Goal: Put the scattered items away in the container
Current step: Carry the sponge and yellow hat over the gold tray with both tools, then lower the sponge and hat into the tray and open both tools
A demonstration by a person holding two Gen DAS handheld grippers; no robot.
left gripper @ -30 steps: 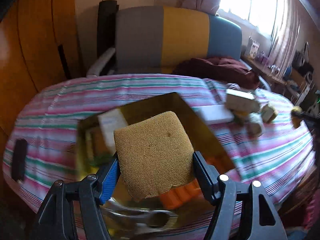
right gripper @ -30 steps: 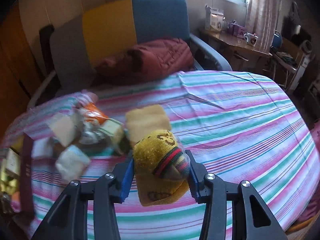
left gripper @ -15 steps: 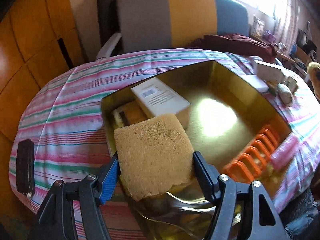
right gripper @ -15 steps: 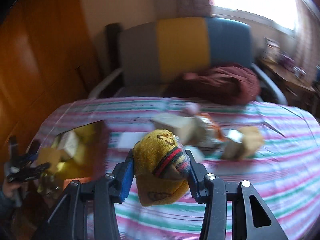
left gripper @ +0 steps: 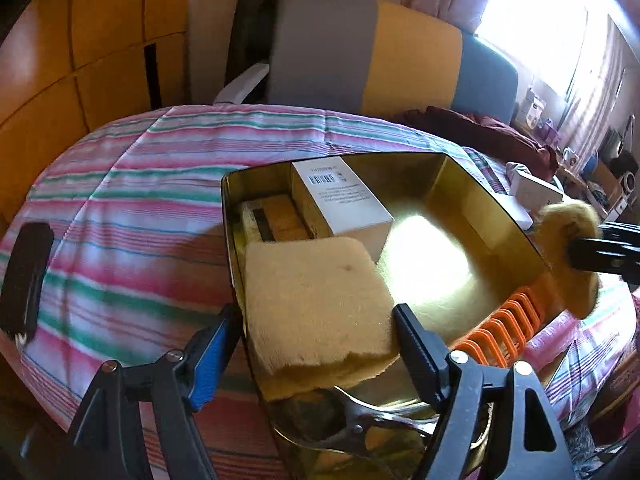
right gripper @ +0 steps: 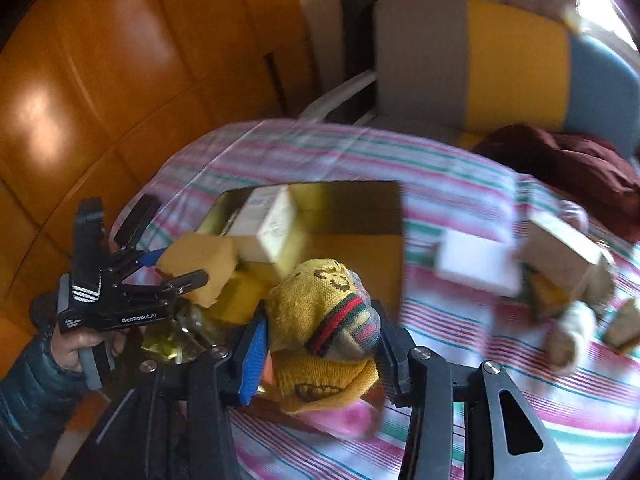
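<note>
My left gripper (left gripper: 320,320) is shut on a tan sponge (left gripper: 316,300) and holds it over the near left corner of the gold tin container (left gripper: 500,208). It also shows in the right wrist view (right gripper: 180,268) with the sponge (right gripper: 200,260). The tin (right gripper: 360,240) holds a white box (left gripper: 340,200), an orange rack (left gripper: 504,328) and a metal clamp (left gripper: 380,416). My right gripper (right gripper: 320,340) is shut on a yellow knitted sock (right gripper: 324,320) at the tin's near right edge; the sock shows in the left wrist view (left gripper: 568,240).
Scattered boxes and small items (right gripper: 560,264) lie on the striped tablecloth (left gripper: 120,208) right of the tin. A black object (left gripper: 24,276) lies at the table's left edge. A grey, yellow and blue chair (left gripper: 380,60) stands behind, with a dark red garment (right gripper: 580,168).
My right gripper has swung left with the sock to the tin's edge. My left gripper stays over the tin with the sponge, shifted slightly toward its near left corner.
</note>
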